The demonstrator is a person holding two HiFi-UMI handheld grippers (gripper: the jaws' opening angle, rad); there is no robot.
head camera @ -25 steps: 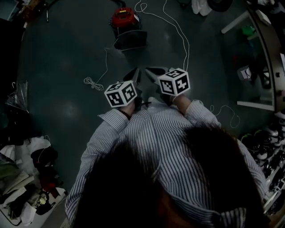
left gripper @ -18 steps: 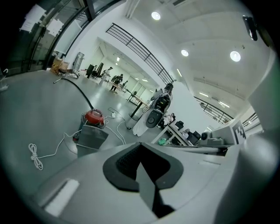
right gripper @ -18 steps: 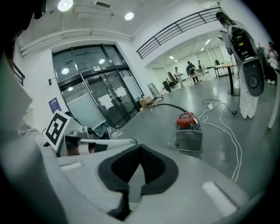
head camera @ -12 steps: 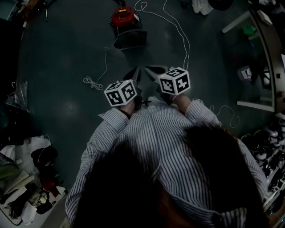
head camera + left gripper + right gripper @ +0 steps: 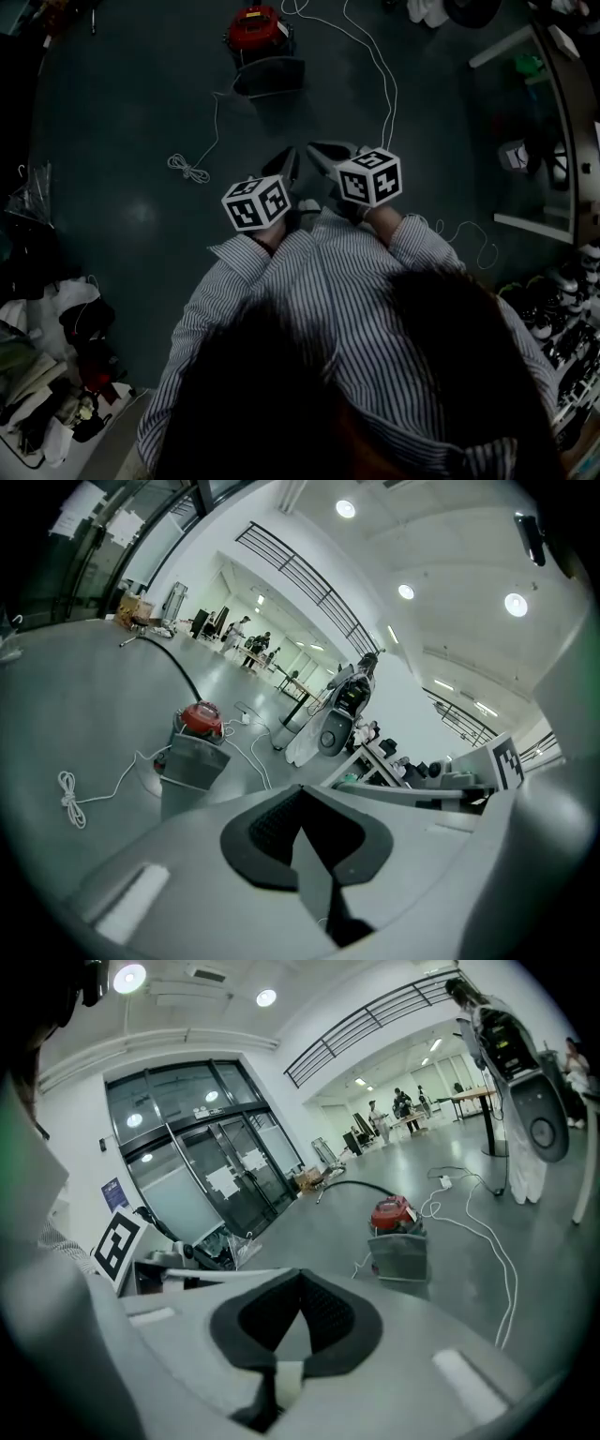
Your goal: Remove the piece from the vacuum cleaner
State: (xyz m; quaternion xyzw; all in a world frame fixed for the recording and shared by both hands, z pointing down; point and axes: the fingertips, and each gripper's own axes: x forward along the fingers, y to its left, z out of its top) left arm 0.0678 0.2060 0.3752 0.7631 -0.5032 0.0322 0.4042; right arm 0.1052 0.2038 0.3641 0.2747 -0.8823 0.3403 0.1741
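Left hand-held gripper (image 5: 302, 794) and right hand-held gripper (image 5: 300, 1279) are both closed on nothing, well apart from the red vacuum cleaner (image 5: 255, 28) on the floor ahead. The grey piece (image 5: 269, 77) sits against its near side. It looks like stiff, light, smooth plastic; pinch its top rim.

The vacuum cleaner (image 5: 255, 26) looks glossy plastic, the floor (image 5: 122, 141) smooth.

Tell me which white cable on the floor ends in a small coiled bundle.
The short cable running down-left from the vacuum cleaner; its far end is bundled up. The long cable to its right just snakes along loosely, with no bundle.
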